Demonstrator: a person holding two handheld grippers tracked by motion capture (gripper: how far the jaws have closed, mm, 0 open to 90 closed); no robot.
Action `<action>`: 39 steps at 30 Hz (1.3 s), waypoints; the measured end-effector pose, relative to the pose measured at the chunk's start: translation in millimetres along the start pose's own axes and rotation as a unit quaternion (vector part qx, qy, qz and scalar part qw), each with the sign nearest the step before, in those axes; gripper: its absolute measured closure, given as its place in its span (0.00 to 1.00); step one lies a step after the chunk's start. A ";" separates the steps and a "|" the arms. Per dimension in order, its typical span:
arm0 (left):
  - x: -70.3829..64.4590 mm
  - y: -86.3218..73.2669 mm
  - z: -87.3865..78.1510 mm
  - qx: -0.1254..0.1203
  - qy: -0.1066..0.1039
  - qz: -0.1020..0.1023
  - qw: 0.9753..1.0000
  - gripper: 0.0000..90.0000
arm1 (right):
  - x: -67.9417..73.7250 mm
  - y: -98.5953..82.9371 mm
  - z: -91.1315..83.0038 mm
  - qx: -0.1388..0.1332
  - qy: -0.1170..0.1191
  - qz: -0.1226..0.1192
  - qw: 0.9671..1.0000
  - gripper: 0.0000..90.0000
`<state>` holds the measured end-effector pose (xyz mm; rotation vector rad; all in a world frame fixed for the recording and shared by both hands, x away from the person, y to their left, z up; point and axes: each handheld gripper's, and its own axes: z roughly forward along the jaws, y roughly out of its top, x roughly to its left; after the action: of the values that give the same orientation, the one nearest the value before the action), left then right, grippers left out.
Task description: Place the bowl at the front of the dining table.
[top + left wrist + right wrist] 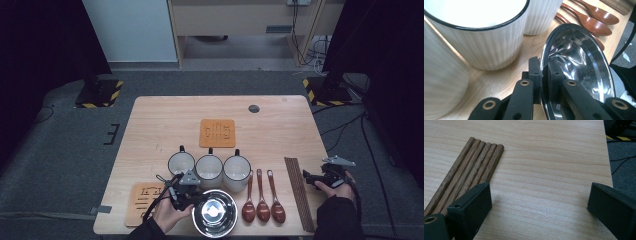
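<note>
The left tool (544,75) pinches the near-left rim of the steel bowl (215,212), which sits at the desk's (280,125) front edge, just before the mugs (209,169). The right tool (539,205), spread wide, hovers beside the chopsticks (469,175), well apart from the bowl.

A light wooden table (165,115) carries two orange mats — one far centre (217,133), one near left (145,201) — three white mugs (209,169) in a row, a steel bowl (215,213), three brown spoons (261,197) and dark chopsticks (298,185) at right.
</note>
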<state>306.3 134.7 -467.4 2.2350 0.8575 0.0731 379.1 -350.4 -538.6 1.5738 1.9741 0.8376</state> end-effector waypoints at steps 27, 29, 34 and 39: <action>1.2 15.6 -51.4 -0.089 -0.020 -0.003 0.996 0.93 | 0.0 0.0 0.0 0.000 0.000 0.000 1.000 0.06; 0.2 17.2 -57.2 -0.093 -0.018 -0.005 0.996 0.93 | 0.0 0.0 0.1 0.000 0.000 0.000 1.000 0.06; -0.3 23.5 -71.9 -0.115 -0.014 -0.004 0.993 0.93 | 0.2 0.0 0.1 0.000 0.000 0.001 1.000 0.06; 3.4 28.6 -84.8 -0.135 -0.007 -0.006 0.991 0.93 | -0.1 0.2 0.5 0.000 0.001 -0.003 1.000 0.05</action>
<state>300.1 174.2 -387.3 1.9743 0.8031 0.1592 379.6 -350.4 -538.8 1.5678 1.9795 0.8367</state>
